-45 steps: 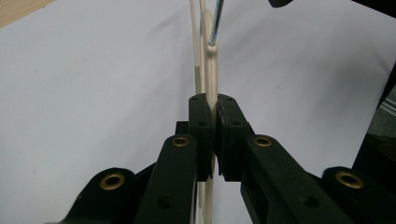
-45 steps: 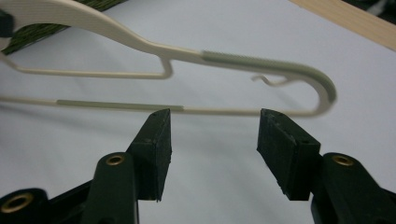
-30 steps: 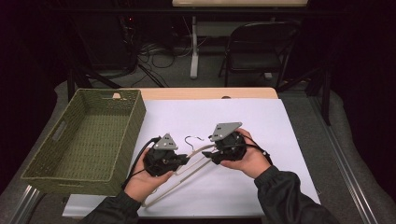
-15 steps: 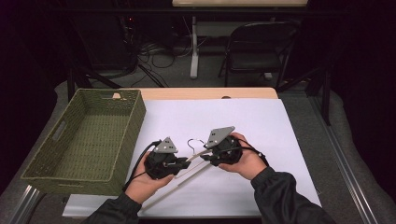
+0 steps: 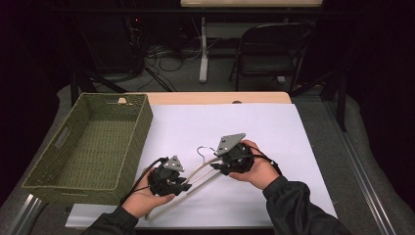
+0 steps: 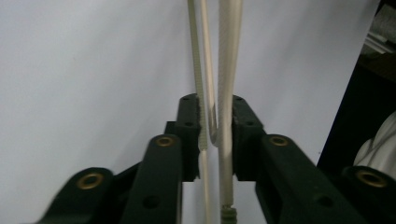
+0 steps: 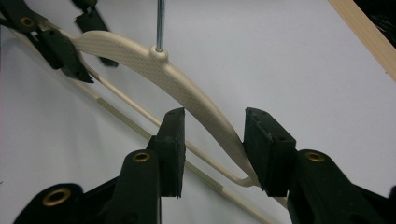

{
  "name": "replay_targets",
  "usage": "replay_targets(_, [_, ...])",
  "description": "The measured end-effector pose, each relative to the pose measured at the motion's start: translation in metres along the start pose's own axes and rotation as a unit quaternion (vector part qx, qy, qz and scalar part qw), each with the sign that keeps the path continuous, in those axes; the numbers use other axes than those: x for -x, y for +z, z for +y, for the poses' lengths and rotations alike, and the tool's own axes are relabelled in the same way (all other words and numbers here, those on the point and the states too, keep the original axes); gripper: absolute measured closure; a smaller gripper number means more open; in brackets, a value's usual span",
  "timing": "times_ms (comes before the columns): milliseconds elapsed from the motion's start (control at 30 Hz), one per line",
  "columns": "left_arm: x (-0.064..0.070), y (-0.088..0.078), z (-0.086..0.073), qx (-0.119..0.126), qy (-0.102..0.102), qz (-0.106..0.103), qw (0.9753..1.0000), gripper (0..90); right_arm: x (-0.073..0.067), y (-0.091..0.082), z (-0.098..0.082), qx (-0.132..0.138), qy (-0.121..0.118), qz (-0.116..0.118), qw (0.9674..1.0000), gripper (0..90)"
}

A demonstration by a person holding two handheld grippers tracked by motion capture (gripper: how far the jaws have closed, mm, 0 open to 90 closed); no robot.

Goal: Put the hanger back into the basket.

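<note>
- Jaws first: the left gripper (image 5: 169, 180) has its jaws drawn in close on the hanger (image 5: 195, 172); in the left gripper view the cream arm and the thin rod run up between the two pads, which look clamped on them. The right gripper (image 5: 230, 161) stands spread: in the right gripper view its pads sit either side of the hanger's other arm with a gap on each side, the right pad just beside the bend where arm meets rod, the left pad clear of it.
- Basket (image 5: 88, 147): the big green woven one lies off to the outer side of the left jaws, well apart from the right ones, with nothing visible inside it.
- White sheet (image 5: 274, 137): it lies under both sets of jaws, and the hanger seems to rest on or just above it; I cannot tell which.
- Hanger: it spans from one set of jaws to the other, one end inside the left jaws, the other end between the right ones.
- Hook (image 7: 160, 23): the metal stem rises from the hanger's middle, ahead of the right jaws and between the two grippers.
- Step in hand, as I judge it: taking a two-handed hold of the hanger, one side gripped and the other not yet.
- Next move calls for closing the right jaws squarely on the arm, short of the bend so it doesn't slip out, then lifting both ends level, likely toward the basket.
</note>
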State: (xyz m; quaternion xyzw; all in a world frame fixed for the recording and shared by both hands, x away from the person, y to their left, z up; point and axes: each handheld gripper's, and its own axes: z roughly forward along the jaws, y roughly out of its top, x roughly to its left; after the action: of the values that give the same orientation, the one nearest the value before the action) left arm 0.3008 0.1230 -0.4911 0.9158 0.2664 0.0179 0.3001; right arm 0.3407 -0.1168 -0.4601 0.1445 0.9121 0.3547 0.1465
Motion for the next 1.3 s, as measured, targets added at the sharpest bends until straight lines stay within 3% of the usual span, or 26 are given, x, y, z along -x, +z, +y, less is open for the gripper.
replay_targets(33, [0.000,0.001,0.000,-0.005,-0.001,-0.001,1.0000,80.5,0.000,0.000,0.000,0.000,0.000,0.000,1.0000,57.6])
replay_targets(67, [0.000,0.000,0.001,-0.006,-0.004,0.000,1.0000,86.4,0.000,-0.001,0.000,0.002,-0.001,-0.004,1.0000,54.8])
replay_targets(167, [0.000,-0.003,0.002,0.001,-0.006,0.012,0.9999,86.8,0.001,-0.005,-0.001,0.007,0.008,-0.002,0.9999,54.1])
replay_targets(300, [-0.001,-0.023,0.002,0.016,-0.024,0.014,0.9995,87.0,0.002,-0.019,-0.004,0.020,0.025,-0.005,0.9995,50.1])
replay_targets(400, [-0.001,-0.049,0.003,0.023,-0.030,0.027,0.9989,87.0,0.005,-0.042,-0.010,0.049,0.042,-0.018,0.9977,47.3])
replay_targets(433, [-0.001,-0.060,0.003,0.025,-0.029,0.033,0.9987,87.0,0.005,-0.042,-0.010,0.049,0.042,-0.018,0.9977,47.3])
replay_targets(500, [-0.003,-0.082,0.003,0.033,-0.032,0.050,0.9977,87.0,0.008,-0.059,-0.015,0.080,0.056,-0.033,0.9947,46.9])
replay_targets(633, [-0.014,-0.132,0.001,0.060,-0.037,0.083,0.9941,87.0,0.012,-0.073,-0.021,0.097,0.069,-0.048,0.9917,46.1])
replay_targets(700, [-0.024,-0.155,-0.002,0.069,-0.036,0.102,0.9918,87.0,0.013,-0.074,-0.022,0.098,0.072,-0.051,0.9912,46.1])
replay_targets(767, [-0.036,-0.175,-0.006,0.077,-0.046,0.118,0.9889,87.0,0.016,-0.074,-0.024,0.096,0.077,-0.055,0.9909,46.1])
replay_targets(800, [-0.047,-0.193,-0.011,0.083,-0.049,0.135,0.9861,87.0,0.017,-0.073,-0.026,0.092,0.079,-0.057,0.9910,45.8])
replay_targets(833, [-0.047,-0.193,-0.011,0.083,-0.049,0.135,0.9861,87.0,0.017,-0.073,-0.026,0.092,0.079,-0.057,0.9910,45.8])
replay_targets(867, [-0.060,-0.208,-0.017,0.085,-0.051,0.144,0.9845,87.0,0.019,-0.071,-0.027,0.084,0.081,-0.058,0.9915,45.6])
replay_targets(900, [-0.060,-0.208,-0.017,0.085,-0.051,0.144,0.9845,87.0,0.019,-0.071,-0.027,0.084,0.081,-0.058,0.9915,45.6])
replay_targets(1000, [-0.083,-0.225,-0.028,0.090,-0.057,0.158,0.9816,87.0,0.021,-0.068,-0.028,0.078,0.083,-0.059,0.9917,45.3])
replay_targets(1100, [-0.109,-0.239,-0.043,0.098,-0.077,0.163,0.9787,87.0,0.022,-0.067,-0.029,0.076,0.086,-0.061,0.9914,44.9])
replay_targets(1167, [-0.126,-0.245,-0.054,0.099,-0.075,0.165,0.9784,87.0,0.023,-0.068,-0.030,0.075,0.089,-0.061,0.9914,44.8])
replay_targets(1233, [-0.143,-0.247,-0.067,0.100,-0.064,0.163,0.9795,87.0,0.025,-0.067,-0.033,0.071,0.093,-0.063,0.9911,44.7])
replay_targets(1300, [-0.159,-0.248,-0.080,0.104,-0.068,0.155,0.9800,87.0,0.025,-0.067,-0.034,0.069,0.094,-0.063,0.9912,44.7])
